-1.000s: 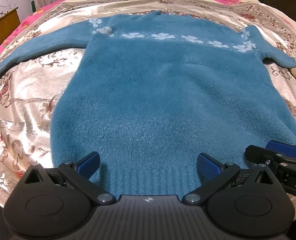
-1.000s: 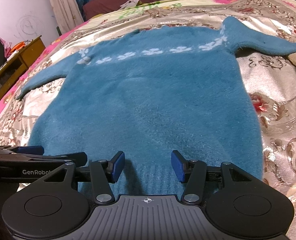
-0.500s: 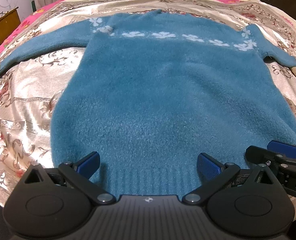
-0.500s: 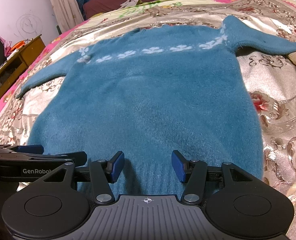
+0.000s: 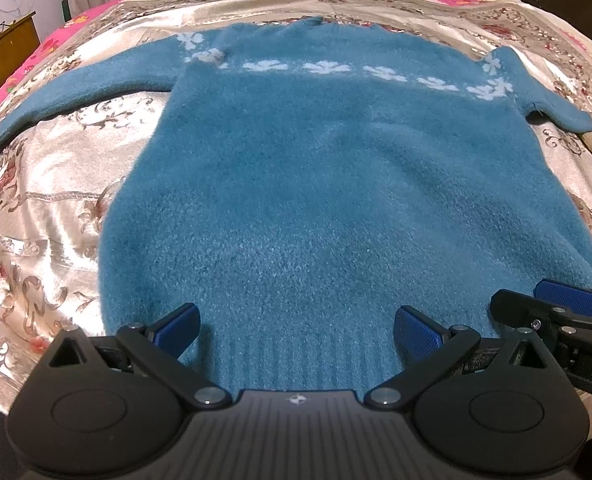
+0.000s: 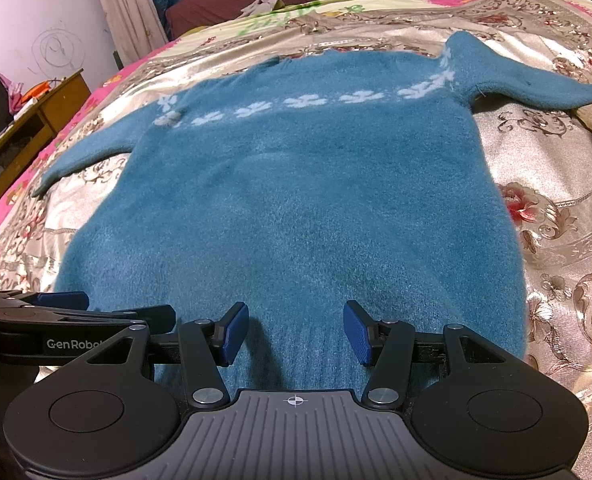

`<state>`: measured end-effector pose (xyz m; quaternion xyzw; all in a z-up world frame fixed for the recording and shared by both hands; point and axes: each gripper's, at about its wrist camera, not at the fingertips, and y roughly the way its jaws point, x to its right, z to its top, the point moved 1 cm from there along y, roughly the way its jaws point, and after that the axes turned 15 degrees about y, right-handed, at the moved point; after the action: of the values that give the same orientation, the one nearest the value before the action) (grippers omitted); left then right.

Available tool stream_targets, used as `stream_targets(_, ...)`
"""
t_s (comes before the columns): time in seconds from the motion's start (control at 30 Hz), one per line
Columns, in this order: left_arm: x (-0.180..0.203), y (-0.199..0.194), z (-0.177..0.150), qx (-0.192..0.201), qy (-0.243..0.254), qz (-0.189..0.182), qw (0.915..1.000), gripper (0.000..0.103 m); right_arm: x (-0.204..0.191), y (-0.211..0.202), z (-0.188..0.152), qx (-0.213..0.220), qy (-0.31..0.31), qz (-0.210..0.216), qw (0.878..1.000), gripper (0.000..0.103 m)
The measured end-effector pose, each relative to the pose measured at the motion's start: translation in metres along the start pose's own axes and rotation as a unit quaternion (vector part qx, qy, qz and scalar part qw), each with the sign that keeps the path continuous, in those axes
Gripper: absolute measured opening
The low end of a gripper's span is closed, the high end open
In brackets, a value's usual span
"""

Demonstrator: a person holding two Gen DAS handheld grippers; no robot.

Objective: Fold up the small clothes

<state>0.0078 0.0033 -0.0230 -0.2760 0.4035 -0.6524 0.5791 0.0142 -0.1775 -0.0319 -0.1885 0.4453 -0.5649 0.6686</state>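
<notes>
Teal fluffy wool is filling both of my views: the sweater (image 5: pixel 328 184) is lying flat and face up on the bed, over a shiny bedspread (image 5: pixel 55 184) with a floral pattern, both sleeves spread out to the sides. A row of white flowers (image 6: pixel 308 101) is running across its chest. I am holding my left gripper (image 5: pixel 296 330) over the ribbed hem (image 5: pixel 296 356), and its jaws are standing wide, with nothing pressed between them. My right gripper (image 6: pixel 296 332) is hanging just beside it over the same hem, its jaws parted a little less wide and also gripping nothing. A wooden desk (image 6: pixel 35 120) is standing at the left of the bed.
</notes>
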Motion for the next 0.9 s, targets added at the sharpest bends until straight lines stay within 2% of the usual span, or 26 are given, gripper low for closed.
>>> stream_targets(0.9, 0.0011, -0.0024, 0.0018, 0.004, -0.002, -0.004, 1.0000, 0.103, 0.0004, -0.0025, -0.0019, 0.006, 0.002, -0.004, 1.000, 0.054)
